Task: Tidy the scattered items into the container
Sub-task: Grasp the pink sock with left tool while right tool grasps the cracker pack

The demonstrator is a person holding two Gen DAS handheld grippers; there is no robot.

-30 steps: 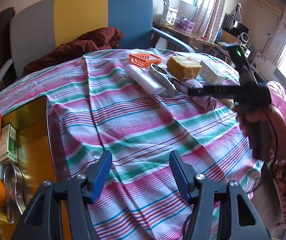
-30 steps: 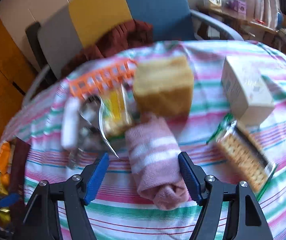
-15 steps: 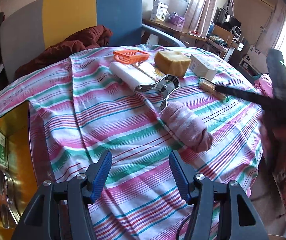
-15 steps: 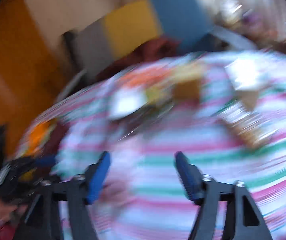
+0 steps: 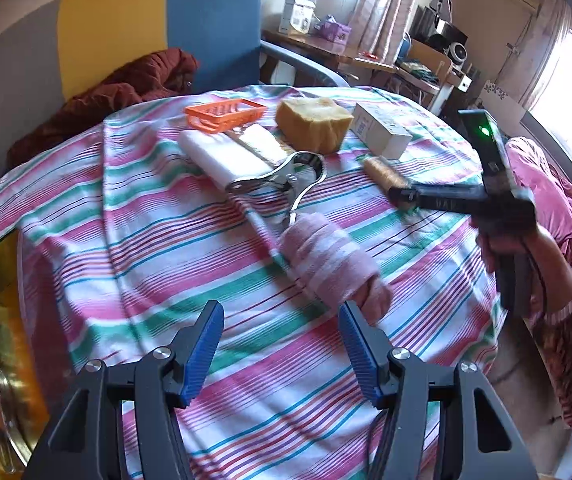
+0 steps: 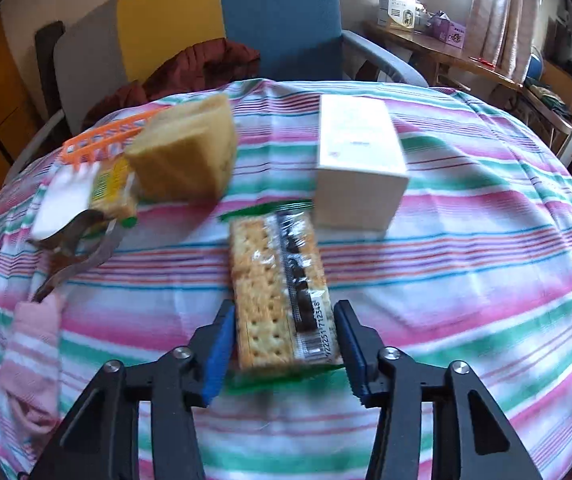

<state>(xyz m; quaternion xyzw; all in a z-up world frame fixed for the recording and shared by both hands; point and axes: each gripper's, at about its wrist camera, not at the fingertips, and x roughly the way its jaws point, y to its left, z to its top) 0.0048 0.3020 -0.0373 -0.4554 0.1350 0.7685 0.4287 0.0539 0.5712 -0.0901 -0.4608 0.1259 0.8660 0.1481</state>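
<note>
Striped cloth in pink, green and white covers the round table (image 6: pixel 486 280), and a chair with grey, yellow and blue panels stands behind its far edge. Near the middle of the table, toward the near edge in the right wrist view, lies the cracker packet (image 6: pixel 280 288), its near end between the blue pads of the right gripper (image 6: pixel 282 344). The jaws are closing around it; a thin gap shows at the left pad, and whether the pads already press on it cannot be told. The packet is judged light, with a slippery film and brittle contents, so it is best taken across its narrow width near the end, with a gentle squeeze.

Just beyond it stands a white box (image 6: pixel 360 164), touching or nearly touching the packet's far end. A yellow sponge (image 6: pixel 184 154), an orange tray (image 6: pixel 102 144) and metal tongs (image 6: pixel 74 256) lie toward the table's left side. The rolled pink sock (image 5: pixel 332 264) lies nearer the left gripper (image 5: pixel 282 340), whose jaws are spread with nothing between them and are opening. The container (image 5: pixel 2 340), a yellow box holding a small carton and an orange, sits off the table's left edge.

Compared with a second ago, the sock, then between the right pads, is seen lying apart, and the right gripper has shifted to the crackers; the left gripper has come closer to the sock.
</note>
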